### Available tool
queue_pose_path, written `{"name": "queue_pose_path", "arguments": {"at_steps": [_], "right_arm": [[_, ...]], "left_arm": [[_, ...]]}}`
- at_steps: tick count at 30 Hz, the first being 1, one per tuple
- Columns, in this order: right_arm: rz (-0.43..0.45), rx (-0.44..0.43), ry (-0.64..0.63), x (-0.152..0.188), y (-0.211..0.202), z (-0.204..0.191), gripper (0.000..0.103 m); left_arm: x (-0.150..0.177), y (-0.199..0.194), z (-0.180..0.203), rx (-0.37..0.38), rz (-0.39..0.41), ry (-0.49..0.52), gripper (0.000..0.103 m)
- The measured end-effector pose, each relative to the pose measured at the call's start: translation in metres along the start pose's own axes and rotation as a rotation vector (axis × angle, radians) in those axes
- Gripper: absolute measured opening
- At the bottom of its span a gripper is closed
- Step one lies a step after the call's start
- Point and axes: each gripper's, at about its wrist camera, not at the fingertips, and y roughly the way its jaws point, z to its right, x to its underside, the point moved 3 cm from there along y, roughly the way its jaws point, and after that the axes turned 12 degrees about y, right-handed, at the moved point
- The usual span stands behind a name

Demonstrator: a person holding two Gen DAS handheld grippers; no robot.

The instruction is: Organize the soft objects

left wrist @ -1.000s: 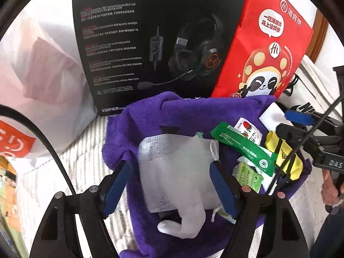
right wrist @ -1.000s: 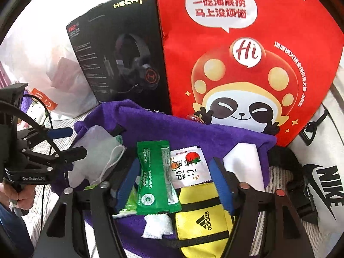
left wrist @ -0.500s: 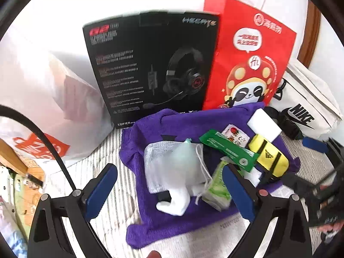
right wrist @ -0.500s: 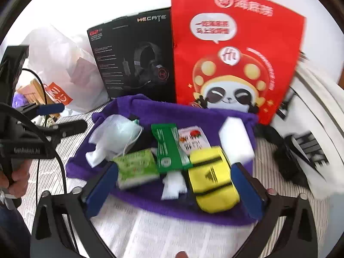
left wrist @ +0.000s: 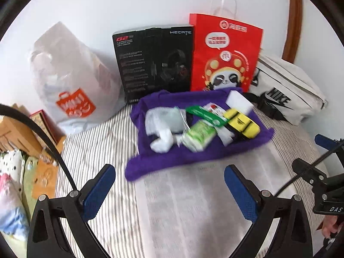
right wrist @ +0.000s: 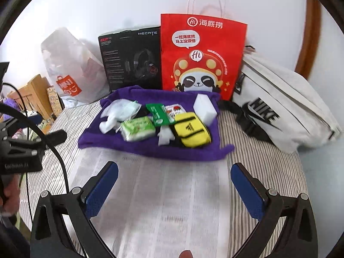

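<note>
Item 1, my left gripper [left wrist: 169, 190]: blue pads spread to their widest, nothing between them, jaws having just been opening; lower part of the left wrist frame, over the striped bedding [left wrist: 96, 150].

Item 2, my right gripper [right wrist: 174, 189]: likewise fully parted and empty, jaws just having been opening; lower part of the right wrist frame, above a sheet of newsprint [right wrist: 167, 193].

Item 3, purple towel [right wrist: 111, 142]: spread flat at mid-frame, its near edge touching the newsprint. Lying on it, left to right in the right wrist frame:
- white mesh pouch [right wrist: 123, 109]
- green tissue pack [right wrist: 138, 128]
- green sachet [right wrist: 158, 112]
- small strawberry-print packet [right wrist: 175, 110]
- yellow pouch with black straps [right wrist: 191, 131]
- white sponge block [right wrist: 204, 108], at the towel's upper right.

Item 4, backdrop against the wall, upper frame, left to right: white plastic shopping bag [right wrist: 71, 73], black headset box [right wrist: 132, 60], red panda paper bag [right wrist: 202, 56], white Nike bag [right wrist: 279, 111].
</note>
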Motion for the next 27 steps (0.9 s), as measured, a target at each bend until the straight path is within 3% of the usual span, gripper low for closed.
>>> {"name": "queue_pose_path", "arguments": {"at_steps": [8, 17, 20, 27], "right_arm": [[0.010, 0.021, 0.025, 0.037, -0.042, 0.007, 0.103], [0.020, 0.026, 0.098, 0.045, -0.061, 0.027, 0.103], [0.024, 0.044, 0.084, 0.050, -0.065, 0.031, 0.103], [0.016, 0.069, 0.079, 0.056, -0.064, 0.041, 0.103]], "left_arm": [[0.041, -0.050, 0.018, -0.043, 0.068, -0.085, 0.102], [0.067, -0.079, 0.039, -0.080, 0.082, -0.091, 0.102], [0.069, -0.080, 0.045, -0.045, 0.083, -0.096, 0.102], [0.066, -0.084, 0.056, -0.061, 0.087, -0.089, 0.102]]}}
